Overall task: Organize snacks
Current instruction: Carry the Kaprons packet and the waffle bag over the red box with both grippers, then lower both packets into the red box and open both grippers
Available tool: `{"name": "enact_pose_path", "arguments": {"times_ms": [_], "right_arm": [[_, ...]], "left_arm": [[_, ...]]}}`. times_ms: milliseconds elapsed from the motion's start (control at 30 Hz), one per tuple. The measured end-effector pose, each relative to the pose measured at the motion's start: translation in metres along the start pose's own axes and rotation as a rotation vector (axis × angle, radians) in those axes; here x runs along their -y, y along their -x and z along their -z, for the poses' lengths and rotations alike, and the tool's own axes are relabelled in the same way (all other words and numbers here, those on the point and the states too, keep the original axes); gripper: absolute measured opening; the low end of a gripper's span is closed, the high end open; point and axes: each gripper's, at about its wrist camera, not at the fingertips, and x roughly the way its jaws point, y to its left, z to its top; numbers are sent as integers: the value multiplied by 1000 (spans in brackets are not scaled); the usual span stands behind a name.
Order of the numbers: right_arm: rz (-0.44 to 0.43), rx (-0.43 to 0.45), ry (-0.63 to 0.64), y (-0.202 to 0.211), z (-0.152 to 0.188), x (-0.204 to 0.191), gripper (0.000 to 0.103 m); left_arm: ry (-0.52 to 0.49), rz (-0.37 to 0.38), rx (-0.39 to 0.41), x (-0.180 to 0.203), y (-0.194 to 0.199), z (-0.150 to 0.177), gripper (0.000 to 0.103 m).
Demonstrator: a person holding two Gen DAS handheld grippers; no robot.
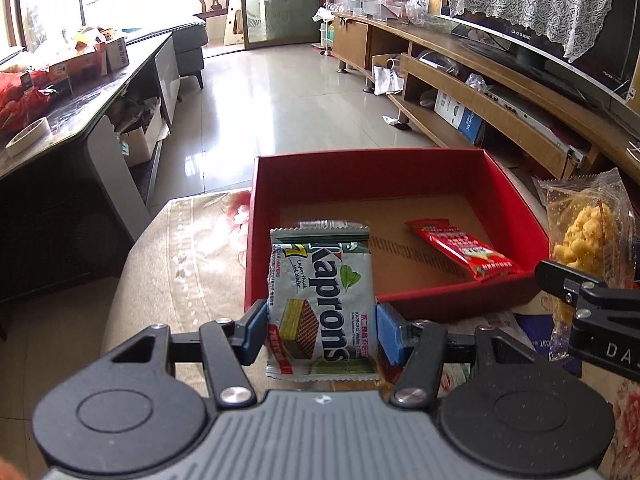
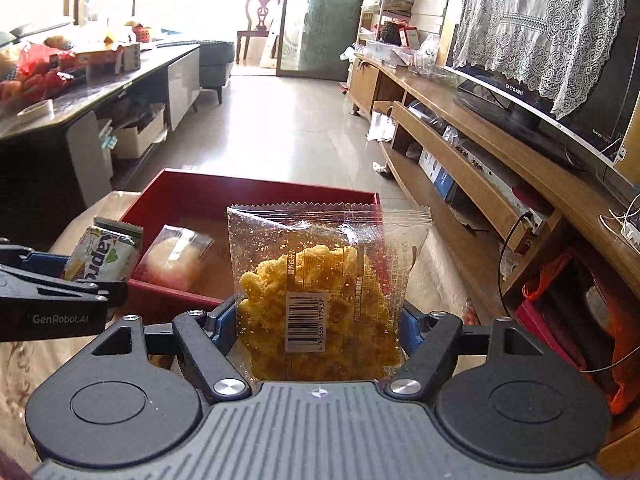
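We grip wafer packet in left gripper, clear puffed-snack bag in right gripper; both upright at near edge of red box; red packet inside.

Right gripper clamping clear puffed-snack bag, red box behind, wafer packet at left

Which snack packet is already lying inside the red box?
The red packet, flat on the red box floor. The Kaprons wafer packet is clamped in the left claw, and the clear puffed-snack bag in the right claw.
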Motion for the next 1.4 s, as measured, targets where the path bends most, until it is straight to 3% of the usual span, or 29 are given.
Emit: {"name": "enact_pose_path", "arguments": {"times_ms": [333, 833, 1200, 1400], "right_arm": [[-8, 14, -61, -36, -20, 11, 80], [-11, 6, -54, -84, -31, 6, 80], [-28, 1, -84, -103, -32, 8, 81], [-34, 25, -68, -101, -34, 5, 88]], "left_arm": [[14, -22, 19, -1, -31, -26, 52], [11, -62, -35, 1, -80, -31, 52], [3, -60, -31, 2, -90, -34, 53], [12, -51, -35, 1, -89, -35, 56]]}}
